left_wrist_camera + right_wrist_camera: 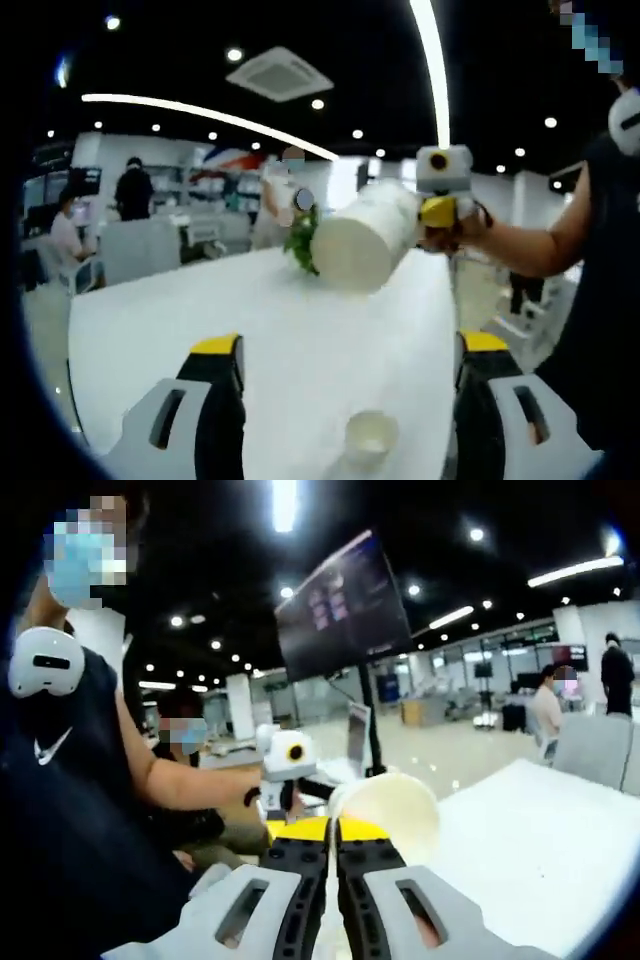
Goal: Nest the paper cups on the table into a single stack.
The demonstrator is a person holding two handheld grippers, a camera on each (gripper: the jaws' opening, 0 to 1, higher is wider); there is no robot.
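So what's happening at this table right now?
A person with a gripper in each hand is stacking paper cups. The right gripper is shut on a stack of cups, held on its side in the air above the white table. The left gripper is open, with a single cup standing on the table between its jaws, not yet added.
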